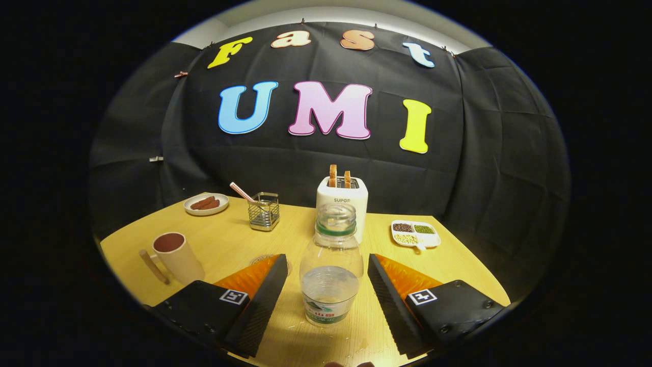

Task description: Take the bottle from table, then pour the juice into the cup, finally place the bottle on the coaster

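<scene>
A clear plastic bottle [331, 265] stands upright on the wooden table [448, 265], uncapped, with a little liquid in its lower part. It stands between my two fingers, and a gap shows on each side of it. My gripper [326, 293] is open around it, touching nothing. A beige cup [175, 256] with a handle stands to the left, beyond the left finger [257, 303]. A round coaster [260, 260] lies flat on the table, mostly hidden behind the left finger's tip.
A white toaster [342, 201] with two slices stands right behind the bottle. A wire holder [264, 210] with a straw and a plate of sausages [206, 204] stand at the back left. A divided dish of beans [415, 233] lies at the right.
</scene>
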### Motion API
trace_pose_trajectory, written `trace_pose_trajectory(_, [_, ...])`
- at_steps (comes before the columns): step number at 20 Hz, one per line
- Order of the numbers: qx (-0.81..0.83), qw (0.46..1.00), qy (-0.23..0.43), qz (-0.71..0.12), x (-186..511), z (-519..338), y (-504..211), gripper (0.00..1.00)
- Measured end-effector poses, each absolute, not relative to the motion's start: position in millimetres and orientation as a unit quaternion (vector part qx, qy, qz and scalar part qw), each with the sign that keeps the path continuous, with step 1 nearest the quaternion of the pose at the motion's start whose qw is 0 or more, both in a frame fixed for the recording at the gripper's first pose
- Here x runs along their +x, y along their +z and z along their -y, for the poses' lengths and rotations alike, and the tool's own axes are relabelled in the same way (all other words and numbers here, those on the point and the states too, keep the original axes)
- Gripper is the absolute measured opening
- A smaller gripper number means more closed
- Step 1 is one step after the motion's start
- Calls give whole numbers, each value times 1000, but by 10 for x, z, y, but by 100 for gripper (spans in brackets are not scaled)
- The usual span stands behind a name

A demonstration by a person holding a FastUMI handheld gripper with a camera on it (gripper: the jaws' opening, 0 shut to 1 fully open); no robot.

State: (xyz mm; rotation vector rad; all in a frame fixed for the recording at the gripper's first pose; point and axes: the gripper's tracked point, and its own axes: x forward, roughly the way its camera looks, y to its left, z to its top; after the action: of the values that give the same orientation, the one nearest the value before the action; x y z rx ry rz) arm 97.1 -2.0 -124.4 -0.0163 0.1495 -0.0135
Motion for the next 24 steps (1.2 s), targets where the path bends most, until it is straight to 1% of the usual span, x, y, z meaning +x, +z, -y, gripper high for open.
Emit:
trace_pose_trajectory(10, [20,996,-6,-91,1057,47,-1495,98])
trace_pose_trajectory(12, [25,996,-5,-84,1077,39,-1454,95])
trace_pose_trajectory(13, [24,996,-6,-81,1094,41,-1446,89])
trace_pose_trajectory(15, [25,996,-5,-84,1111,31,-1489,82])
trace_pose_trajectory(20, [15,996,1,-83,1136,24,-1505,81])
trace_pose_trajectory(24, [2,996,14,-91,1142,11,-1507,78])
